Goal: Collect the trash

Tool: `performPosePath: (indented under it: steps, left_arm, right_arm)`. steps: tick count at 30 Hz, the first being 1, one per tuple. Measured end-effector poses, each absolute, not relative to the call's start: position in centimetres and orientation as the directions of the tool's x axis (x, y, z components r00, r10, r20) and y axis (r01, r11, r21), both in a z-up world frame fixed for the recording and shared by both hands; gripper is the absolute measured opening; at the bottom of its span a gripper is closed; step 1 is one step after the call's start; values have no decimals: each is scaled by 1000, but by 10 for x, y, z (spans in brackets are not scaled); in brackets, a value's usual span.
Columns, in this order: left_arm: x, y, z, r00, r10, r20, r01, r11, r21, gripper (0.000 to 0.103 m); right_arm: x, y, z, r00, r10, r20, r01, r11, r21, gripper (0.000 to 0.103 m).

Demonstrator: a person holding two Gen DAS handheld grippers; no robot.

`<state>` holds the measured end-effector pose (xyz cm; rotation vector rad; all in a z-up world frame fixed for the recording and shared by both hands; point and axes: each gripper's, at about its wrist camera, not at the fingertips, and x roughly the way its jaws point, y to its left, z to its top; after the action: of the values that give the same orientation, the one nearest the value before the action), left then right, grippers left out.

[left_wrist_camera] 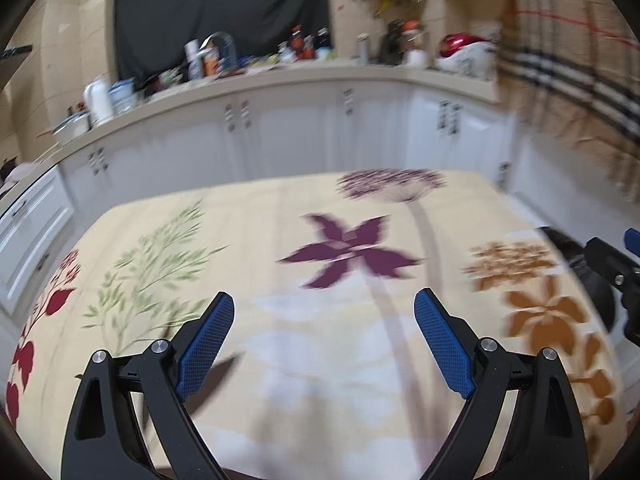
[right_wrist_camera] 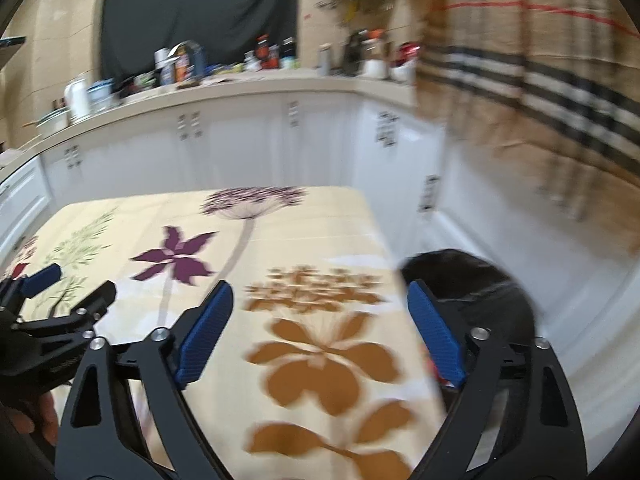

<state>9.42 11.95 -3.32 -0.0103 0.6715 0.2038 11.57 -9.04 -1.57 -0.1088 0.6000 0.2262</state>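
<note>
Both views are blurred. The left gripper [left_wrist_camera: 324,312] hangs over a table covered by a cream tablecloth [left_wrist_camera: 280,360] printed with flowers, its blue pads spread wide with nothing between them but bare cloth. The right gripper [right_wrist_camera: 320,300] hangs over the right side of the same table, jaws equally wide and holding nothing.

No loose trash shows anywhere on the cloth in either view. Just past the table's right edge sits a round black bin [right_wrist_camera: 480,280], its dark inside facing up; in the right wrist view the right finger of the right gripper overlaps its near rim. Whether anything lies in it cannot be told. A bit of red shows just below that finger, too blurred to name.

Beyond the table runs a row of white cabinets [left_wrist_camera: 300,132] under a pale counter [left_wrist_camera: 280,72] crowded with bottles, jars and bowls. A dark cloth [left_wrist_camera: 220,8] hangs on the wall behind it, and a checked curtain [left_wrist_camera: 568,60] hangs to the right.
</note>
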Motion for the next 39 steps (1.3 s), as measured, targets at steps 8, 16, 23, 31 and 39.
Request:
performPosePath:
  steps: [8, 16, 23, 31, 39]
  left_arm:
    - [116, 217, -59, 639, 287, -714, -346, 936, 66, 89]
    - [136, 269, -84, 544, 237, -805, -406, 914, -5, 89]
    - [138, 275, -86, 534, 238, -812, -389, 921, 14, 97]
    - [140, 274, -85, 529, 242, -814, -390, 920, 20, 97]
    - [140, 275, -85, 527, 242, -815, -391, 920, 20, 97]
  right_arm:
    - [169, 27, -36, 681, 317, -660, -423, 906, -1, 92]
    - [231, 144, -68, 577, 329, -747, -488, 873, 7, 94]
    - [257, 201, -97, 528, 242, -814, -466, 884, -39, 98]
    - [260, 215, -98, 537, 213, -816, -411, 911, -33, 99]
    - [260, 219, -100, 537, 210, -817, -411, 911, -36, 99]
